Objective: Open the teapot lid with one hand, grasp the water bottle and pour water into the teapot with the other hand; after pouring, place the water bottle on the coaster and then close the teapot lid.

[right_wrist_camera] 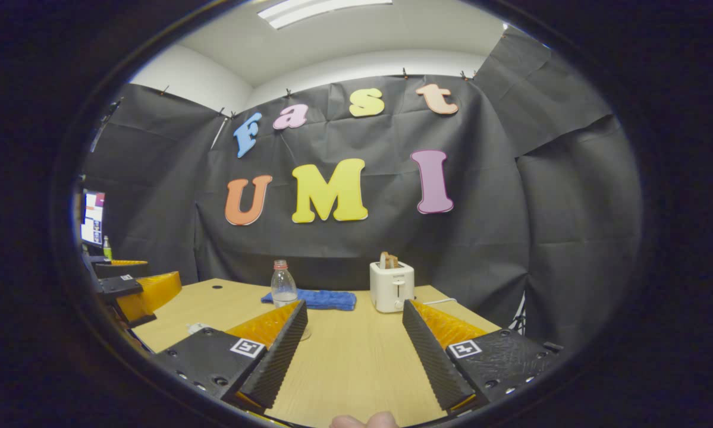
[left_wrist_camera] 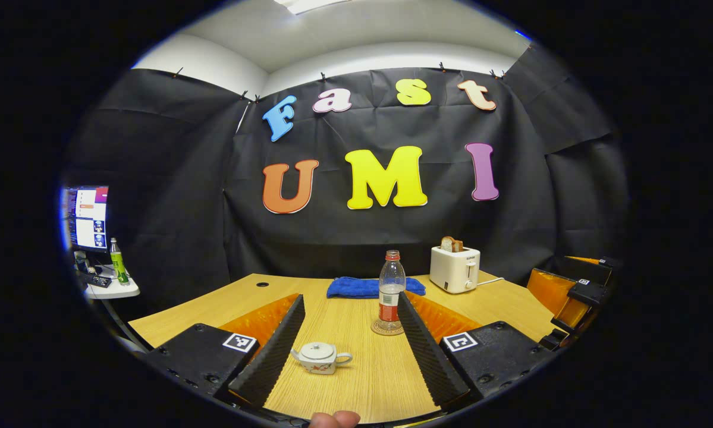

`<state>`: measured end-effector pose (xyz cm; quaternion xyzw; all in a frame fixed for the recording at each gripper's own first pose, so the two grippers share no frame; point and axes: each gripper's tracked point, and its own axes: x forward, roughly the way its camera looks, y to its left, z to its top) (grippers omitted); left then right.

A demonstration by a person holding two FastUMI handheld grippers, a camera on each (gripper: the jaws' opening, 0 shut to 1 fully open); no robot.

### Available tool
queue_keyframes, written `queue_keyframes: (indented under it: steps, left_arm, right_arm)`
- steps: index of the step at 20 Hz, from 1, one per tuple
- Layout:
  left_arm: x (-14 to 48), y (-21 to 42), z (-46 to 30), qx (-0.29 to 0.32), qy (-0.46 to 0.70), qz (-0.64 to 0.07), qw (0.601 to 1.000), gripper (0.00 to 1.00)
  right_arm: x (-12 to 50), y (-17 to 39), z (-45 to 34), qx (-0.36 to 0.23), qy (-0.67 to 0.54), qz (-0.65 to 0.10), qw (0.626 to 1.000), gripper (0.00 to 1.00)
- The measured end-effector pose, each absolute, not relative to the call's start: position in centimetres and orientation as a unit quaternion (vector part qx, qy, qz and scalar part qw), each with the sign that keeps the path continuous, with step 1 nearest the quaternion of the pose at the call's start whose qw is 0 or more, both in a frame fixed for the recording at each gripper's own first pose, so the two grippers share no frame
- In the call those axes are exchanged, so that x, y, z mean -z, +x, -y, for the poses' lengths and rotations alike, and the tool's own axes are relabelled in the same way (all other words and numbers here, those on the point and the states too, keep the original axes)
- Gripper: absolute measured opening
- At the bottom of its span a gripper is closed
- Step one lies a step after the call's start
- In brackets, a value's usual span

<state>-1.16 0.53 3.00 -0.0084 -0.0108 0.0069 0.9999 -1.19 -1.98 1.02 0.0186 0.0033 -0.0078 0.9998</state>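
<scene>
We see the left gripper with its jaws wide apart, holding nothing, above the desk; the teapot, lid on, sits between them. The right gripper likewise has its jaws spread and bare. The water bottle, partly filled, stands on its coaster, with a blue cloth and a toaster holding bread behind it.

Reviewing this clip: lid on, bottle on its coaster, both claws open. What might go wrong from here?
1. The teapot is small and its lid knob smaller, so the left claw may slip off it or shove the pot.
2. The water bottle looks uncapped and partly full; a hard squeeze or fast tilt could spill on the table.
3. It is tall on a small coaster, so it may tip.
</scene>
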Motion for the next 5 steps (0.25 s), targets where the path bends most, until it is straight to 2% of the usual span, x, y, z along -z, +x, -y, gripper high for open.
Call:
queue_keyframes:
  steps: [3, 5]
  left_arm:
    - [-3.1, -1.4, -0.3, -0.003, -0.008, 0.015, 1.000, 1.00]
    - [-3.2, -1.5, -0.3, 0.000, -0.012, 0.015, 1.000, 0.98]
  right_arm:
    - [-0.5, -1.5, 1.5, 0.012, 0.005, -0.006, 1.000, 0.97]
    - [0.1, -2.2, 0.3, 0.002, 0.011, -0.019, 1.000, 0.96]
